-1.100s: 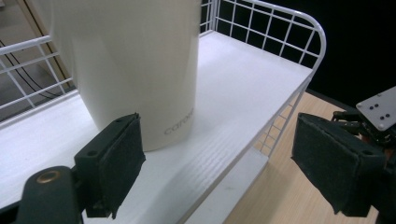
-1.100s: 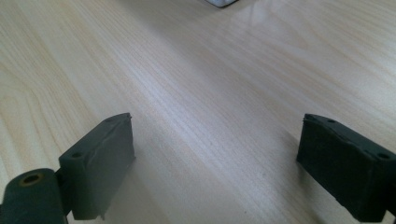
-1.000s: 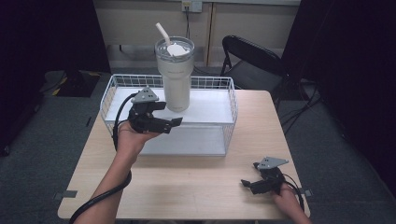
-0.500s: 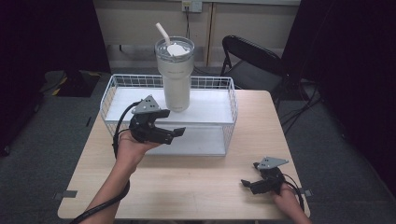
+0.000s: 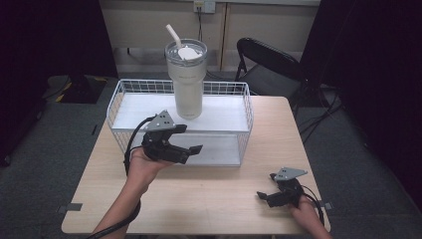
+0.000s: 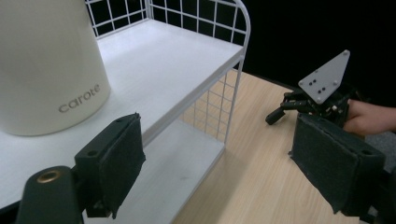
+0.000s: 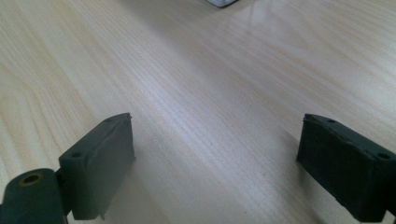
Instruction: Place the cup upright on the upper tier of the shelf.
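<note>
On the rack [image 5: 149, 107], a tall, smooth tumbler [image 5: 186, 89] – top-heavy, slippery – wants a mid-body grip; left gripper [image 5: 191, 139] and right gripper [image 5: 263, 196] gape empty.

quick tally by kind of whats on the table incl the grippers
Tumblers: 1, the cream tumbler with lid and straw, standing on the rack's upper shelf.
Wire racks: 1, the white wire rack.
Grippers: 2, the left gripper, held up in front of the rack, and the right gripper, low at the table's near right; both open and empty.
Total: 4
</note>
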The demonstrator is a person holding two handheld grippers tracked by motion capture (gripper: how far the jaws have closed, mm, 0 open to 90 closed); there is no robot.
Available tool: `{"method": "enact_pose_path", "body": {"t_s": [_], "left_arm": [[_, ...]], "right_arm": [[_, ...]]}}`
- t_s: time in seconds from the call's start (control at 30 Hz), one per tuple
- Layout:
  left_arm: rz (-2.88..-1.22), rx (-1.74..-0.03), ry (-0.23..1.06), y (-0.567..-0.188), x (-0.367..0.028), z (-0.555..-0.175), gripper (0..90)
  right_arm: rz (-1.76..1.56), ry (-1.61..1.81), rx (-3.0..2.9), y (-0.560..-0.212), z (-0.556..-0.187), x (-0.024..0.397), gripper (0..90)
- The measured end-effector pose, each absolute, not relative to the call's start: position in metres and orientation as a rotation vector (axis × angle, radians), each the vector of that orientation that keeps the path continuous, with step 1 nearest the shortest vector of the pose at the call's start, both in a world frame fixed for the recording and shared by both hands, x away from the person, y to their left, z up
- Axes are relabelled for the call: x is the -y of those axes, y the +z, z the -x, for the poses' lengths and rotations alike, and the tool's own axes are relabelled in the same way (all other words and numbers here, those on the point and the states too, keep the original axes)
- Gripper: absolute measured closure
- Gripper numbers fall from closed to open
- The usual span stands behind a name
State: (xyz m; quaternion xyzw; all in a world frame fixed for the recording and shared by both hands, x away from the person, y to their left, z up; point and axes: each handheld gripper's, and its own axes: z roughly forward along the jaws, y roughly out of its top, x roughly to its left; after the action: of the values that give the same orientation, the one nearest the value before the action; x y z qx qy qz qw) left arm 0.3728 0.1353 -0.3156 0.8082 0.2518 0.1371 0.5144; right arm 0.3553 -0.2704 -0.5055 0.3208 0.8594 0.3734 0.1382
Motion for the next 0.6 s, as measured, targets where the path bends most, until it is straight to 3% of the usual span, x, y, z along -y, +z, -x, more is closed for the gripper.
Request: {"method": "enact_pose_path", "body": {"t_s": [0.6], "left_arm": [[-1.945, -0.614, 0.286, -0.349, -0.140, -0.361, 16.6]], "right_arm": [[-0.928, 1.080, -2.485, -0.506, -0.355, 0.270, 10.0]]}}
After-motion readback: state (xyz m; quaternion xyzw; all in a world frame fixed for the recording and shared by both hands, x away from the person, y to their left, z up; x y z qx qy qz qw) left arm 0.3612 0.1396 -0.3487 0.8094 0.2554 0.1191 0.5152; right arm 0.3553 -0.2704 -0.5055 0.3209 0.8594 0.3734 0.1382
